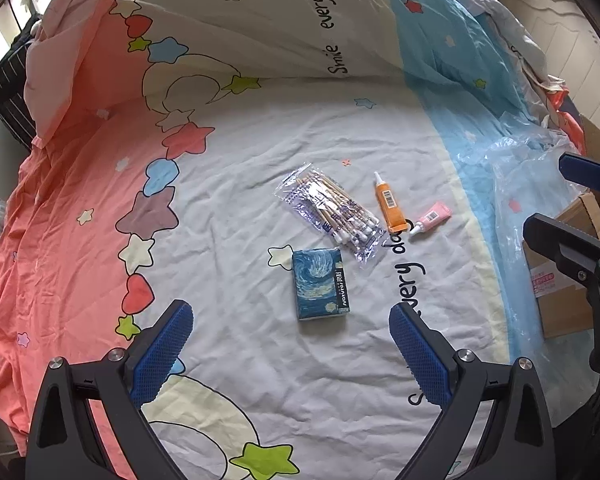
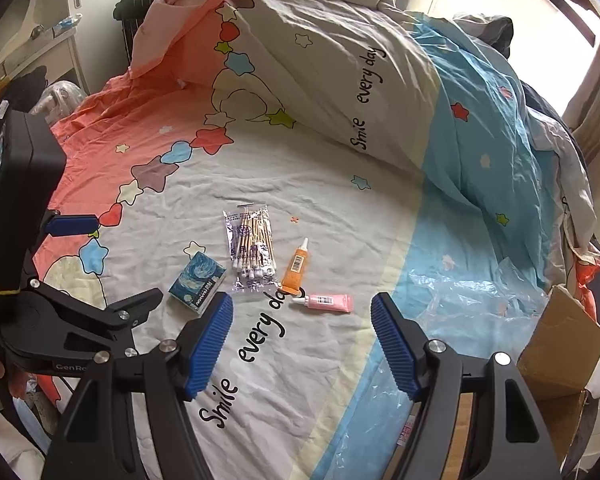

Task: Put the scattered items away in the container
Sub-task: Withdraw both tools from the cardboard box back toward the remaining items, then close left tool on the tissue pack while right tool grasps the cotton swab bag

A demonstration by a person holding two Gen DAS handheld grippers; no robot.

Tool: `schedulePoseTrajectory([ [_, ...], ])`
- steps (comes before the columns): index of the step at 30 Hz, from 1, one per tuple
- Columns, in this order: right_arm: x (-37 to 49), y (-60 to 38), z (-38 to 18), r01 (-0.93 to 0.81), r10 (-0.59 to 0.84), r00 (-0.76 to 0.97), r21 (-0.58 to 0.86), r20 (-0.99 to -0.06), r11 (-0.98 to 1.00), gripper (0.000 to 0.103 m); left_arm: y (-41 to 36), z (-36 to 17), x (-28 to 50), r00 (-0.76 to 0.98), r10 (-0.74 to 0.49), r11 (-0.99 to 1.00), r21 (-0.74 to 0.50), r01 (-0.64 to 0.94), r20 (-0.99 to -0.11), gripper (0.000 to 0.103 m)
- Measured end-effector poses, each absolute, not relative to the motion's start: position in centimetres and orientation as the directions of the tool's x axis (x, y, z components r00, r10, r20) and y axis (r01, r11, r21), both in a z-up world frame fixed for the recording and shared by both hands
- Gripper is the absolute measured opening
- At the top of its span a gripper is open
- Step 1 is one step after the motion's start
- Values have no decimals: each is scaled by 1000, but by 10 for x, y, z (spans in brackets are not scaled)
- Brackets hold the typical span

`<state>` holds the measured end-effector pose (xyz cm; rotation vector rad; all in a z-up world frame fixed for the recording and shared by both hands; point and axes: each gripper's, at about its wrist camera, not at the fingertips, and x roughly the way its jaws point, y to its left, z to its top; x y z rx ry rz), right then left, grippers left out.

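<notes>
Several small items lie on the star-print bedsheet: a blue swirl-print tissue pack, a clear bag of cotton swabs, an orange tube and a pink tube. My left gripper hangs open just short of the tissue pack, with nothing between its blue pads. My right gripper is also open and empty, with the pink tube just beyond its fingertips. An open cardboard box sits at the bed's right edge.
A crumpled clear plastic sheet lies on the blue part of the sheet beside the box. A folded duvet is heaped at the far side of the bed. A cabinet stands far left.
</notes>
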<state>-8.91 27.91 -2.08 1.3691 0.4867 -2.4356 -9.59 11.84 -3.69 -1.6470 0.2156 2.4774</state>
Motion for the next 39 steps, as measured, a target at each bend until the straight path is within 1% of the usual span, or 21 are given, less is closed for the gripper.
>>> schedulePoseTrajectory([
  [3, -94, 272, -30, 447, -111, -478, -133, -872, -885, 68, 115, -44, -97, -382, 50, -979, 30, -201, -923, 101],
  [10, -108, 258, -53, 504, -135, -435, -117, -890, -856, 68, 107, -60, -101, -369, 82, -985, -18, -173, -926, 101],
  [21, -129, 239, -91, 588, -203, -366, -57, -908, -807, 68, 104, -90, -108, -343, 74, -988, -23, -152, -936, 101],
  [28, -150, 231, -105, 595, -241, -337, -8, -910, -803, 68, 104, -105, -112, -339, 90, -988, -41, -149, -937, 101],
  [36, -174, 225, -133, 590, -296, -274, 83, -915, -803, 68, 102, -124, -119, -328, 100, -989, -58, -136, -939, 101],
  [39, -178, 220, -141, 607, -286, -266, 71, -920, -792, 68, 102, -127, -122, -329, 104, -988, -60, -143, -939, 101],
])
